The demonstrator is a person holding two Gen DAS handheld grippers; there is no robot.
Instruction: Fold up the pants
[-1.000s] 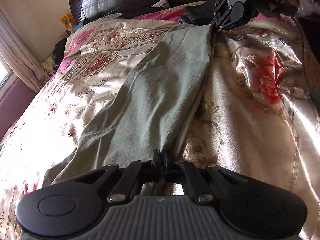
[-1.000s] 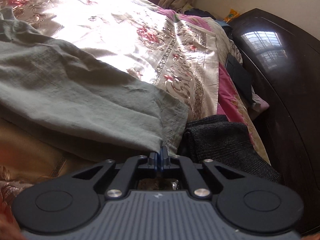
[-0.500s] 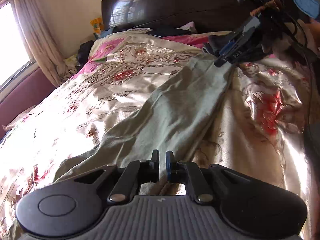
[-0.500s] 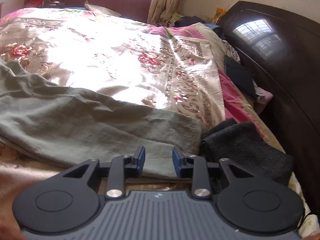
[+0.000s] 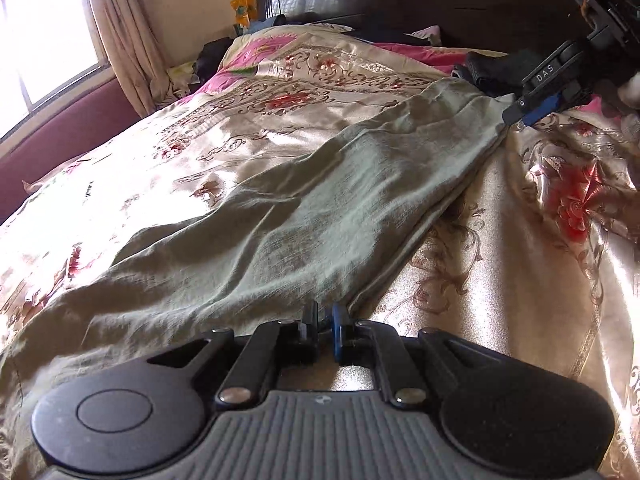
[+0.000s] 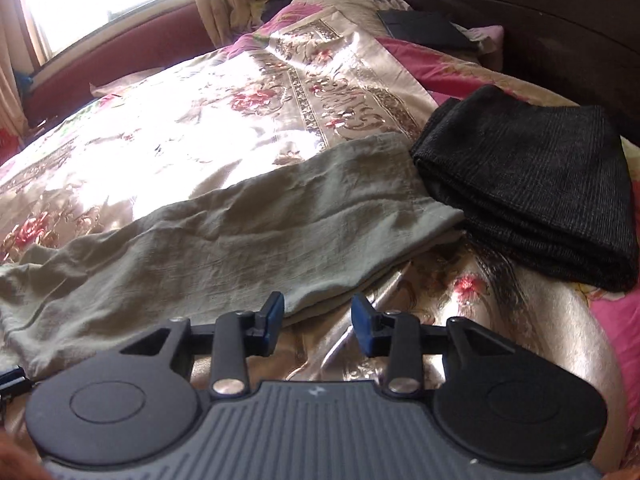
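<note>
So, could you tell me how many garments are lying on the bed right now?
2. The green pants lie stretched across the floral bedspread; the folded dark garment sits beside their hem end. Dark items near the headboard are unclear, so more may be hidden.

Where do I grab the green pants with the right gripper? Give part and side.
Probably grip the pants at the hem's near corner, with the open right gripper sliding in low from the near edge: that edge lies free on the bedspread, while folded black cloth crowds the right side.
</note>
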